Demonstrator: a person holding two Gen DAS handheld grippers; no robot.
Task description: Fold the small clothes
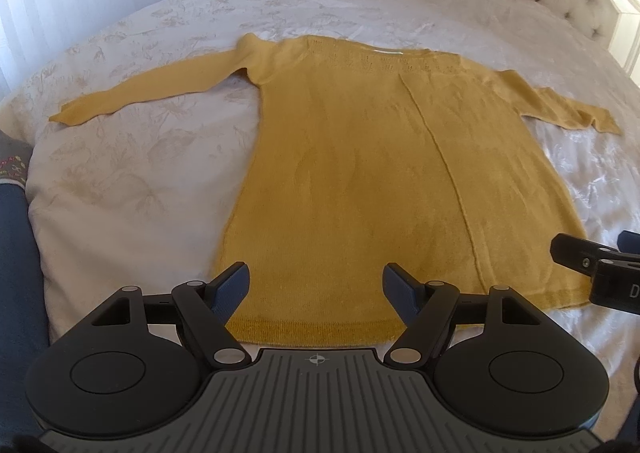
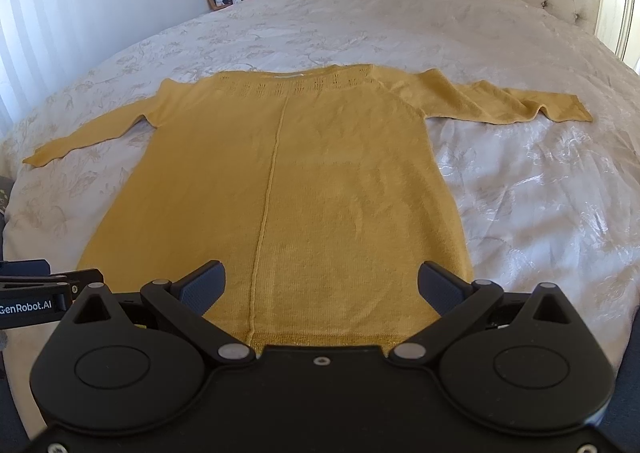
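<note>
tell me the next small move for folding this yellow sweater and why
Probably lower both tools to the hem and pinch it. The yellow sweater lies flat on the bed, both sleeves spread out and nothing folded yet. The left tool and right tool hover open just above the hem, holding nothing.

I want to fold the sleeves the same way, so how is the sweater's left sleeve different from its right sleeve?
The left sleeve of the mustard-yellow knitted sweater slants down toward the hem, while the right sleeve runs almost straight out sideways. The left sleeve lies smooth and flat; the right sleeve is rumpled, with a raised wrinkle near its cuff. Both are the same yellow knit, long, unfolded, and spread on the pale flowered bedspread.
</note>
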